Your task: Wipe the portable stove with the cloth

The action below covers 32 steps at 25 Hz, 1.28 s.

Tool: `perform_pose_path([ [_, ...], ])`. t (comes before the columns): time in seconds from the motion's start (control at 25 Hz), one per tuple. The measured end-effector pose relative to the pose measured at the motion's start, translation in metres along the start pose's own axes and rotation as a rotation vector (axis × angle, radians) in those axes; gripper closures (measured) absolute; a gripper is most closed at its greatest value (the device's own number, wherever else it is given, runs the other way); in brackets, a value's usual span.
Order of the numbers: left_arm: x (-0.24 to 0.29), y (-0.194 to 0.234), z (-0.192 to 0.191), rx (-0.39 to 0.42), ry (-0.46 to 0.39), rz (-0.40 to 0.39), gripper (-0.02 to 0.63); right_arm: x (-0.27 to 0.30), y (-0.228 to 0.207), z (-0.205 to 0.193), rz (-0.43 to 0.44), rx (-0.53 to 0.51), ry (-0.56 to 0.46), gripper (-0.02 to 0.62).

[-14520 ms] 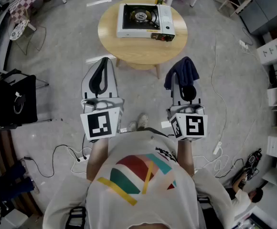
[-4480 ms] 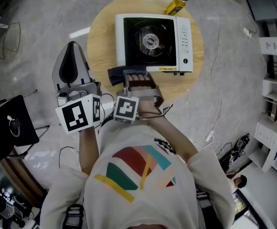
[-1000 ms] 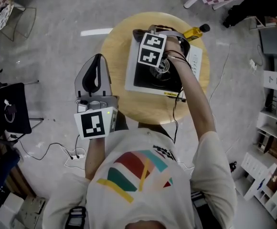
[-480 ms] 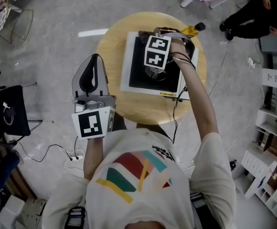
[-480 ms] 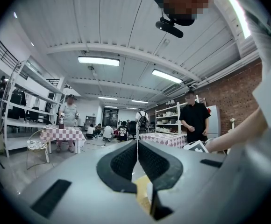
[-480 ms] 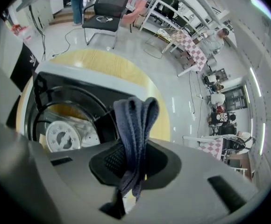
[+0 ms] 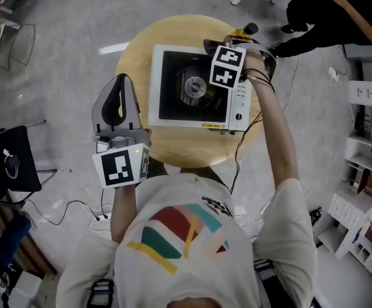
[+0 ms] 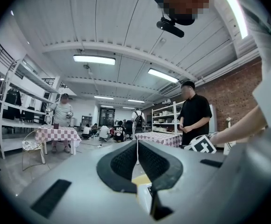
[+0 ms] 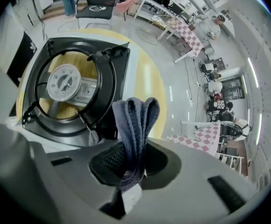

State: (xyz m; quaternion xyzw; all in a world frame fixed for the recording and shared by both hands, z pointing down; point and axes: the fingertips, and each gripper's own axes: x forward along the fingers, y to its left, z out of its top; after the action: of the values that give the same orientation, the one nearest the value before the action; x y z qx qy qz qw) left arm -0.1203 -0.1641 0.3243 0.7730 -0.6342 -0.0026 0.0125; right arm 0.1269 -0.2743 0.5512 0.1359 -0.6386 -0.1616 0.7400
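The portable stove (image 7: pixel 192 88), white with a black top and round burner, lies on a round wooden table (image 7: pixel 135 63). My right gripper (image 7: pixel 219 46) is over the stove's far right part, near the control panel, its marker cube hiding the jaws. In the right gripper view the right gripper (image 9: pixel 134 169) is shut on a folded dark blue cloth (image 9: pixel 135 120), which hangs beside the black pan support and burner (image 9: pixel 65 83). My left gripper (image 7: pixel 118 82) hangs off the table's left edge. In its own view the left gripper (image 8: pixel 136 146) is shut and holds nothing.
A yellow bottle (image 7: pixel 245 31) stands at the table's far edge behind the stove. A person in black (image 7: pixel 314 5) is at the far right. A black bag (image 7: pixel 6 159) and floor cables (image 7: pixel 77 207) lie left; white shelves (image 7: pixel 365 108) stand right.
My right gripper has carried the cloth rightward across the stove top, from over the burner toward the control panel side. The left gripper has stayed beside the table.
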Motion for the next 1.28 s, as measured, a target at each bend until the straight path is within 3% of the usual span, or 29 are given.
perform_pose_path([
  [0.56, 0.005, -0.028, 0.007, 0.028, -0.01, -0.014, 0.598, 0.012, 0.022, -0.086, 0.004, -0.042, 0.119, 0.563],
  [0.8, 0.001, -0.036, 0.008, 0.039, -0.01, -0.014, 0.598, 0.011, 0.03, -0.1, -0.018, -0.003, 0.096, 0.563],
  [0.92, -0.002, -0.035, 0.01, 0.044, -0.02, -0.005, 0.598, -0.013, 0.016, -0.081, -0.096, -0.03, 0.004, 0.563],
  [1.0, -0.006, -0.032, 0.012, 0.046, -0.023, 0.012, 0.598, -0.041, 0.002, -0.052, -0.178, -0.104, -0.118, 0.563],
  [1.12, -0.014, -0.026, 0.016, 0.049, -0.026, 0.043, 0.598, -0.084, -0.014, 0.004, -0.307, -0.258, -0.304, 0.563],
  [1.28, -0.032, -0.007, 0.02, 0.044, -0.036, 0.117, 0.598, -0.112, -0.02, 0.073, -0.435, -0.527, -0.453, 0.563],
])
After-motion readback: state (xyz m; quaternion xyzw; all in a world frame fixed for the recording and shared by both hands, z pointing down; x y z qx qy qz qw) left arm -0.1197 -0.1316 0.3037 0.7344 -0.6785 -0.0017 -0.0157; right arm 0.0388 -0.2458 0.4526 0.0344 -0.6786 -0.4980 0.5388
